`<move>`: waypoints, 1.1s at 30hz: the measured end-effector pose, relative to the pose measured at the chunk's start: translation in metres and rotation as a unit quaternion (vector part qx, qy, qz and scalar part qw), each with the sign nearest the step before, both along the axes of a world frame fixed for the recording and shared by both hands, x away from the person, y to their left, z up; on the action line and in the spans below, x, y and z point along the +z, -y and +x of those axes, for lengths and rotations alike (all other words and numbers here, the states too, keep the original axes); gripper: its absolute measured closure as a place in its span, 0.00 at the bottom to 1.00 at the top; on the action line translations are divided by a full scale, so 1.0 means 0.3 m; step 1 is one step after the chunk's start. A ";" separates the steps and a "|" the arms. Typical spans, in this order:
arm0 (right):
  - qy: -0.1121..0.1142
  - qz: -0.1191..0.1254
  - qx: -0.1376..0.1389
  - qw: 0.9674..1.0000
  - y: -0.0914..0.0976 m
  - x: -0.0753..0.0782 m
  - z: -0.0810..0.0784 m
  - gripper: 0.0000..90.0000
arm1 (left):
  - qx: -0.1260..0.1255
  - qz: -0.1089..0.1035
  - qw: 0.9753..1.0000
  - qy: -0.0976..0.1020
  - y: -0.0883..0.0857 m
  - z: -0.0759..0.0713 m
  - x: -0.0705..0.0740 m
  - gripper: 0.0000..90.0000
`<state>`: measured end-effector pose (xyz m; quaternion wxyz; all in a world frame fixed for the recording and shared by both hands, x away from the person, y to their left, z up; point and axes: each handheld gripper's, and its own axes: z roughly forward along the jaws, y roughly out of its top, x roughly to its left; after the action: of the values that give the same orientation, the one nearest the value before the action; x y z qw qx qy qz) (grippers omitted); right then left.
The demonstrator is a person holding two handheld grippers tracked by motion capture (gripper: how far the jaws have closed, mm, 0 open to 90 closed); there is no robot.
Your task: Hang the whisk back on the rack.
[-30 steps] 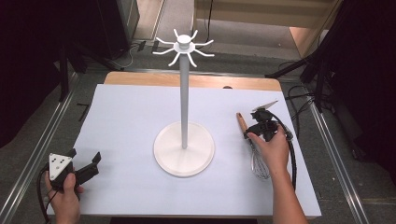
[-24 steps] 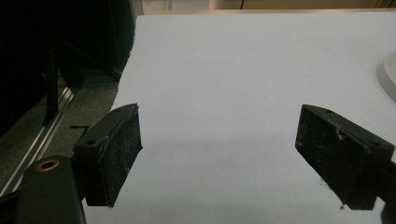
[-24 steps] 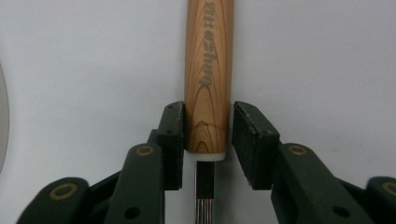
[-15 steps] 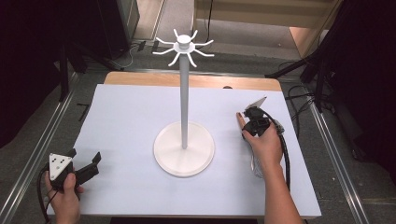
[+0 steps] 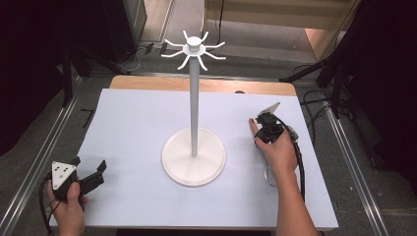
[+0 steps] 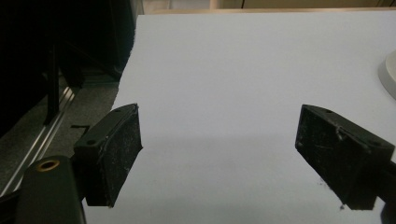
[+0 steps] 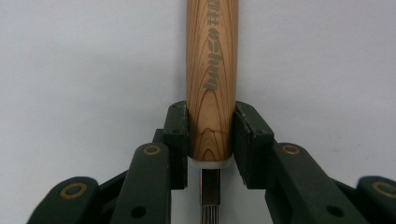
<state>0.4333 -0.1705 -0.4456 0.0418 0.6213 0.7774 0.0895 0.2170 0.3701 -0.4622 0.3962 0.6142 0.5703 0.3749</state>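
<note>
A whisk with a light wooden handle (image 7: 212,70) lies flat on the white table sheet, right of the stand. Its handle end (image 5: 253,124) pokes out beyond my right gripper (image 5: 262,130), and its wires (image 5: 269,173) show beside the wrist. In the right gripper view my right gripper (image 7: 211,116) is shut on the handle near its metal collar, with both pads pressed against the wood. My left gripper (image 5: 89,165) rests at the table's near left corner, open. Between its jaws (image 6: 217,140) there is only bare sheet.
A tall white stand (image 5: 194,98) rises from a round base (image 5: 194,157) at the table's middle, with several curved hooks (image 5: 194,47) at its top. The base's edge (image 6: 390,74) shows at the right of the left gripper view. Metal rails and cables run along both table sides.
My right hand has shifted a little left along the whisk, covering most of its wires. The left gripper has stayed where it was.
</note>
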 end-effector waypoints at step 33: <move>0.118 0.080 0.005 0.990 0.092 0.075 -0.137 0.78 | 0.000 -0.004 1.000 -0.002 -0.004 0.002 0.000 0.17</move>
<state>0.3923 -0.1980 -0.4232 0.0829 0.6038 0.7606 0.2239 0.2175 0.3712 -0.4621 0.3973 0.6136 0.5726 0.3712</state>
